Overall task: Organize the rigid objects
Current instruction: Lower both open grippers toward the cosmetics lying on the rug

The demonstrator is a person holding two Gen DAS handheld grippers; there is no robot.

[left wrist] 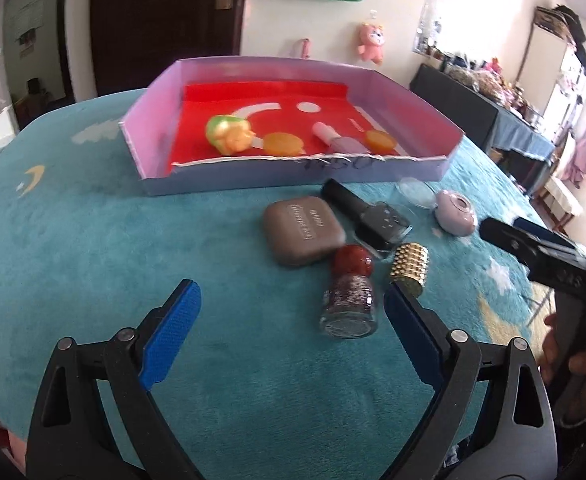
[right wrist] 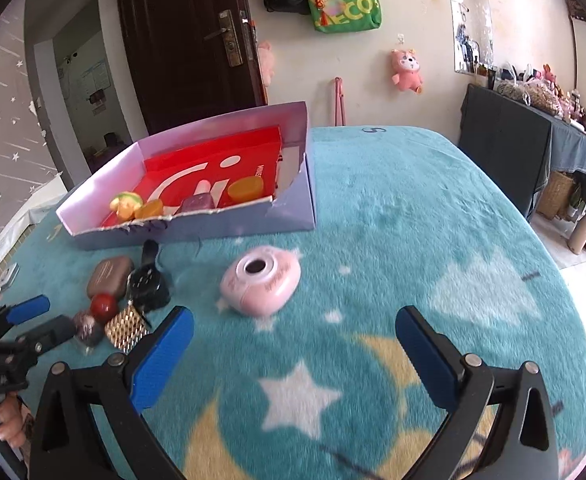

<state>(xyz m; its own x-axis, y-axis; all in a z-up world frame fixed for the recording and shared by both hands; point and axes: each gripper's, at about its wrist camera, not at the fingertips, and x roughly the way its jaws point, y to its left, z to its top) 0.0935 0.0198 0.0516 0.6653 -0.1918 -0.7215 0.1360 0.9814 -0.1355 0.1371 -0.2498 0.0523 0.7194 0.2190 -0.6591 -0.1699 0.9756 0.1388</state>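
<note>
My left gripper [left wrist: 291,292] is open low over the teal blanket. A glitter bottle with a red cap [left wrist: 349,300] lies between its fingers, close to the right one, and nothing presses on it. Just beyond lie a gold studded cylinder [left wrist: 409,268], a brown compact case [left wrist: 303,230] and a black polish bottle [left wrist: 369,216]. My right gripper [right wrist: 295,314] is open and empty. A pink round case [right wrist: 261,284] lies ahead of its tips. The lilac box [left wrist: 293,170] holds a green-orange toy [left wrist: 227,134], two orange discs and a lilac bottle [left wrist: 333,138].
A clear lid [left wrist: 415,192] lies by the box's front wall. The box's front right corner [right wrist: 289,196] is torn. A dark door [right wrist: 189,40] and hanging bags are behind; a dark cabinet [right wrist: 505,152] stands at the right. A hand [left wrist: 573,360] grips the right tool.
</note>
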